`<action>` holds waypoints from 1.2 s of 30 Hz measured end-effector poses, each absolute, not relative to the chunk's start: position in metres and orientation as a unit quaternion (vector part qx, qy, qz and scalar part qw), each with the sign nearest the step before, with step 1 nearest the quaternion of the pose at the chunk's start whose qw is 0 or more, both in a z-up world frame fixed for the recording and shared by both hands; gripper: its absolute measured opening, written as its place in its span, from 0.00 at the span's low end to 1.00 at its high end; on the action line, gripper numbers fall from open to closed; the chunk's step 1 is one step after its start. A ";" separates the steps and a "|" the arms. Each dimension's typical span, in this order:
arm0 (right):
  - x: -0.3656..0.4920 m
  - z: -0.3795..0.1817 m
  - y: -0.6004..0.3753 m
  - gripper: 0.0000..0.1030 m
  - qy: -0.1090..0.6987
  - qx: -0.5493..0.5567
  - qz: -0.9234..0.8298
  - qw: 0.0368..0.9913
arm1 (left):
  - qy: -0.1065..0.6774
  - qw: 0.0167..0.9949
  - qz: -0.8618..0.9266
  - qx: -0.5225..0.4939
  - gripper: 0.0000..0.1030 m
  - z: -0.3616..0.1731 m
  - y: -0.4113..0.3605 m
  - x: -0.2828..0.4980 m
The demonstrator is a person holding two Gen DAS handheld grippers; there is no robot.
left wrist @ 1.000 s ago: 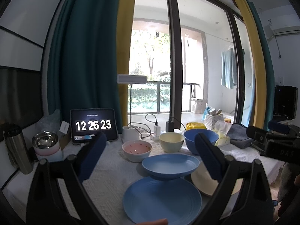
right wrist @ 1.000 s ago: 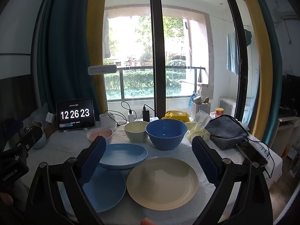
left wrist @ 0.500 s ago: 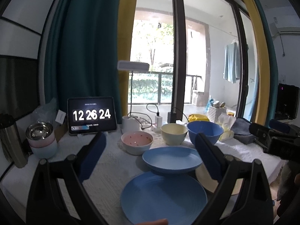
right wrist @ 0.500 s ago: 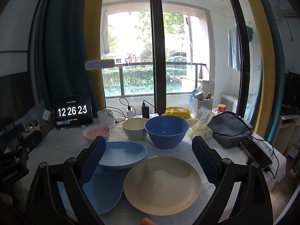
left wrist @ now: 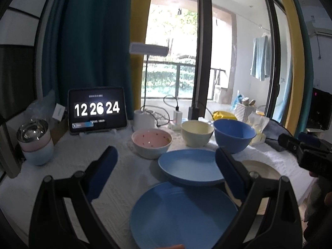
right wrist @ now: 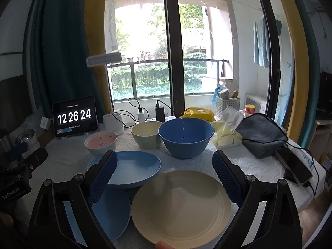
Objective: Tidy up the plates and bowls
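On the white tablecloth lie a flat blue plate, a deep blue plate resting partly on it, and a cream plate. Behind stand a pink bowl, a cream bowl and a big blue bowl. My left gripper is open and empty above the blue plates. My right gripper is open and empty above the cream plate.
A tablet clock, a lamp base, chargers with cables, stacked metal cups, a tissue pack, a grey pouch and a phone ring the dishes. The table's right edge is near the phone.
Both grippers have moved slightly lower and closer to the dishes. Both stay open. No dish has moved.
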State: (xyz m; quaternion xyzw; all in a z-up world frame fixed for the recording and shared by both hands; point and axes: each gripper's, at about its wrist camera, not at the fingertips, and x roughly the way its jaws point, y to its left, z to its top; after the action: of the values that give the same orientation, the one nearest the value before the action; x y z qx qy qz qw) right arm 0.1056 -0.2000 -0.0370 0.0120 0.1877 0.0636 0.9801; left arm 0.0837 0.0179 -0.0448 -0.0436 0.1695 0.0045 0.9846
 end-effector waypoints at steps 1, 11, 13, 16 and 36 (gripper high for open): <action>0.109 -0.039 -0.200 0.92 0.193 0.012 0.065 0.979 | 0.176 0.983 0.004 -0.046 0.93 -0.047 0.019 0.087; 0.141 -0.057 -0.195 0.80 0.247 0.032 0.082 0.965 | 0.230 0.970 -0.010 -0.073 0.93 -0.069 0.025 0.125; 0.147 -0.061 -0.194 0.75 0.254 0.033 0.086 0.963 | 0.241 0.967 -0.013 -0.081 0.93 -0.073 0.027 0.132; 0.157 -0.068 -0.190 0.72 0.267 0.034 0.090 0.959 | 0.254 0.963 -0.017 -0.084 0.92 -0.078 0.028 0.142; 0.219 -0.099 -0.183 0.66 0.348 0.073 0.110 0.928 | 0.338 0.939 -0.026 -0.056 0.75 -0.100 0.019 0.194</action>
State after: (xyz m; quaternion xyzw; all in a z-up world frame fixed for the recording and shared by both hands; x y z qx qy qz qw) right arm 0.2187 -0.1829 -0.0995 0.0728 0.3480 0.1101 0.9282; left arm 0.1938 0.0194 -0.1000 -0.0555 0.3378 -0.0260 0.9392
